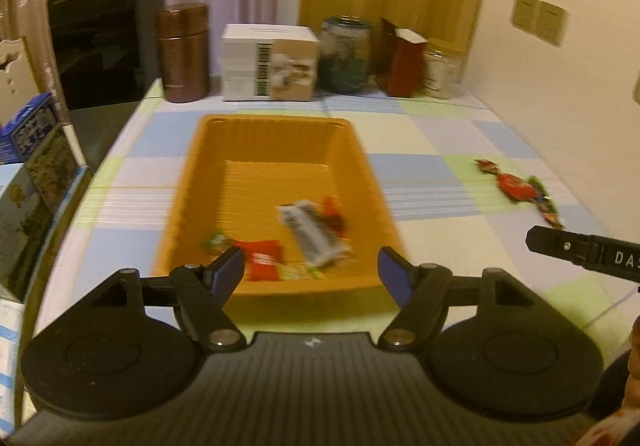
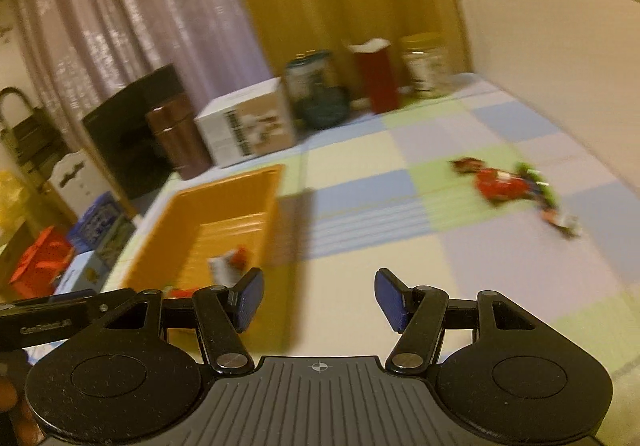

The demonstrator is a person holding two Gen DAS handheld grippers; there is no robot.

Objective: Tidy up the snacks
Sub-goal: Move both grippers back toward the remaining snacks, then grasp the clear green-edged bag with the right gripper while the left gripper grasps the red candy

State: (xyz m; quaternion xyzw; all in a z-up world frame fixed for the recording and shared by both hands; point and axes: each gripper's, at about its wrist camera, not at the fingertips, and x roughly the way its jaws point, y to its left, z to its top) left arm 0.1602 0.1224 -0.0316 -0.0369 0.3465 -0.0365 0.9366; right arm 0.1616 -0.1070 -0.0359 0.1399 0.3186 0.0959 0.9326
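Currently the left tongs [image 1: 310, 272] hang spread wide and empty over the near wall of the orange rectangular plastic tray [image 1: 208, 161], which sits on the pastel checked tabletop [image 1: 440, 133]. Inside the tray, toward its near end, lie a red foil snack packet [image 1: 262, 258], a long grey-and-white wrapped bar [image 1: 310, 232], a small green-and-white wrapped candy [image 1: 216, 242] at the near left, and a small red wrapped sweet [image 1: 334, 215] just beyond the bar; motion blur hides their print.

To the right of the tray, well apart from it, a cluster of red and green wrapped candies [image 2: 508, 185] lies on the cloth. The right tongs [image 2: 319, 298] are also spread and hold nothing; they hang over the cloth just right of the tray's near corner, with the candy cluster ahead and to the right.

Beyond the tray's far end stand a brown metal cylindrical canister [image 1: 183, 51], a white cardboard box with a barcode [image 1: 270, 63], a dark glass jar [image 1: 346, 53], a dark red paper carton [image 1: 404, 63] and a clear jar with a yellow lid [image 1: 442, 67]. Left of the tray, past the table edge, stands a black glossy box-shaped appliance [image 1: 106, 39].
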